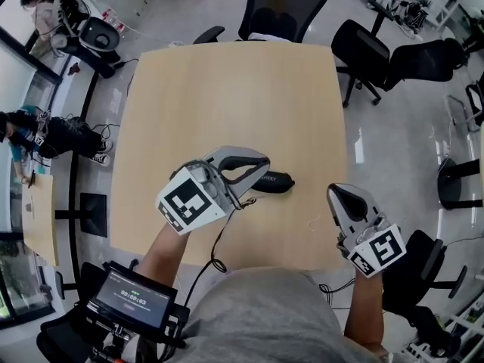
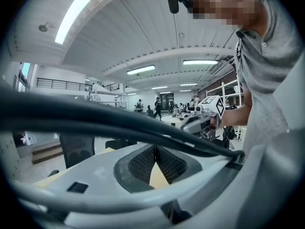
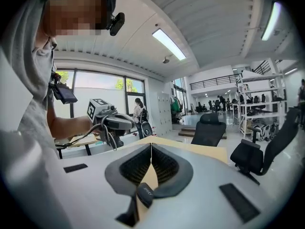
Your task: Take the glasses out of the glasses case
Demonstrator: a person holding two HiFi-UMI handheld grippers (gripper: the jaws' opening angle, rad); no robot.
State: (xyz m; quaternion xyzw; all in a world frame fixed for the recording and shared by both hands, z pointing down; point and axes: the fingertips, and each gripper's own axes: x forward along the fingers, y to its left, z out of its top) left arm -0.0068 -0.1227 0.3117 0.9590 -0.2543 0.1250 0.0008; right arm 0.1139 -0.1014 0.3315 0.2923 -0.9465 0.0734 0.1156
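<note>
Table (image 1: 227,97), light wood, holds glasses case (image 1: 274,182); chairs (image 1: 283,6) around; left gripper (image 1: 261,163), right gripper (image 1: 338,193) jaws pressed together.

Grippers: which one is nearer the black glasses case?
The left gripper: its tip is right by the glasses case on the table, while the right gripper is off to the side near the table's edge.

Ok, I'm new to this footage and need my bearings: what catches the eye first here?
A black glasses case lies toward the front of the light wooden table. The left gripper hangs right beside it with its jaws shut. The right gripper, also shut and empty, is near the table's front right corner.
</note>
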